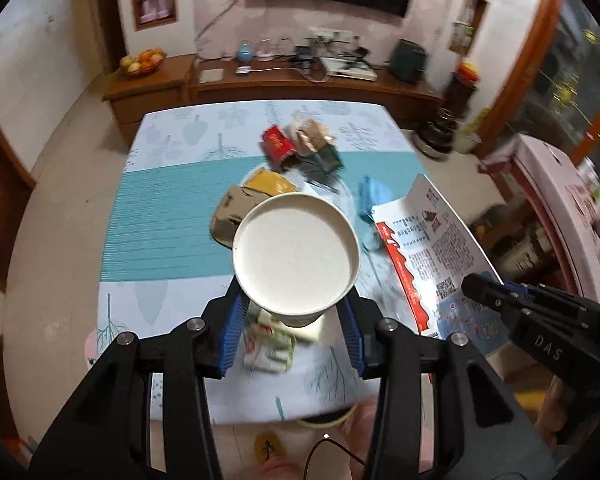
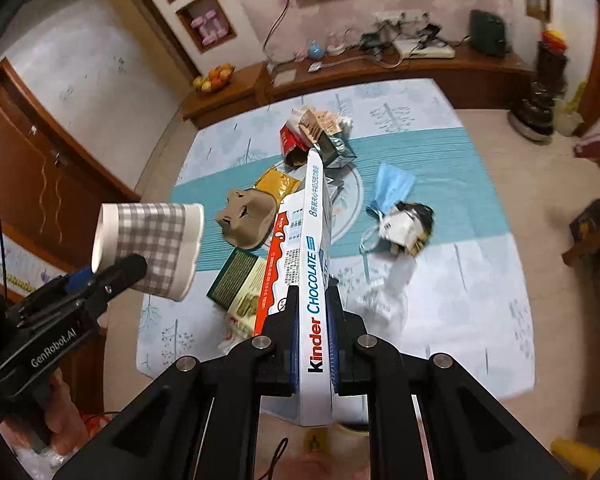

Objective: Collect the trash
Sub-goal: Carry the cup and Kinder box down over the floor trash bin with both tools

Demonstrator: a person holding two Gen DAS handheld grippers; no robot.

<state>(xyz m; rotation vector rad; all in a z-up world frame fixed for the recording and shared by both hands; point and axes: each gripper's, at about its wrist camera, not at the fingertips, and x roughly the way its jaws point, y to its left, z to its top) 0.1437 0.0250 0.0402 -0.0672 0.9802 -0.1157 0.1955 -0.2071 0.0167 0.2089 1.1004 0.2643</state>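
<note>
My left gripper [image 1: 296, 316] is shut on a grey-checked paper cup [image 1: 296, 256], held above the table with its white underside facing the camera; the cup also shows at the left of the right wrist view [image 2: 152, 246]. My right gripper [image 2: 314, 320] is shut on a white Kinder Chocolate box [image 2: 314, 264], held edge-up above the table; the box shows at the right of the left wrist view [image 1: 428, 248]. Trash lies on the table: a brown wrapper [image 2: 246, 216], a yellow packet [image 2: 278, 184], a blue face mask [image 2: 394, 186], a crumpled white wrapper [image 2: 406, 226], a green box [image 2: 236, 280], and red and brown cartons [image 2: 308, 132].
The table has a blue and white leaf-print cloth [image 2: 460, 280]. A wooden TV bench [image 1: 312, 84] with cables and a fruit bowl [image 1: 142, 62] stands behind it. A wooden door [image 2: 32, 168] is to the left. A bin rim [image 1: 328, 420] shows below the near table edge.
</note>
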